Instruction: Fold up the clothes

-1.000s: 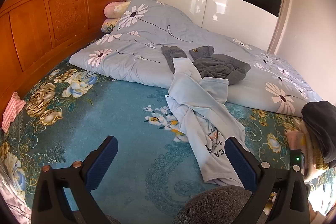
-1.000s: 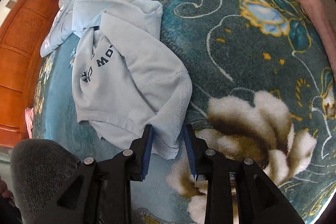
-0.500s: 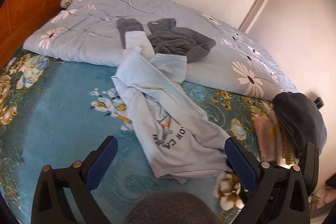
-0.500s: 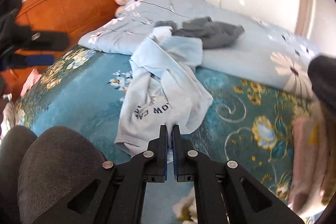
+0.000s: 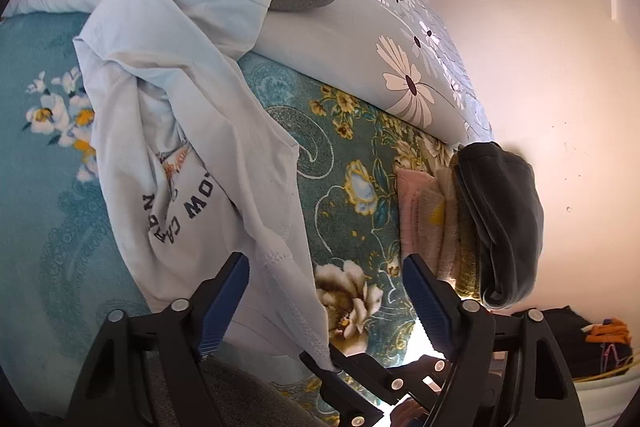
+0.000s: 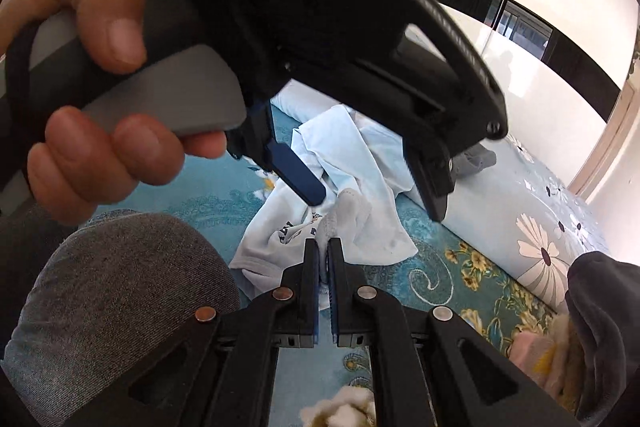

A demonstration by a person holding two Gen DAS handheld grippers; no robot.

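T-shirt [image 5: 192,131], one, pinched by right tool [image 6: 323,247]; left tool [image 5: 324,291] spread.

Soft matt cotton on the pale blue shirt [image 5: 192,131], stitched hem. Plush, fuzzy pile across the floral blanket [image 5: 352,187]. Matt black plastic on the left gripper [image 5: 324,291].

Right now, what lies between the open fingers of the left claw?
In the left wrist view, the light blue shirt's hem hangs between the open left claw, over the flowered blanket. The right claw pinches that hem's corner.
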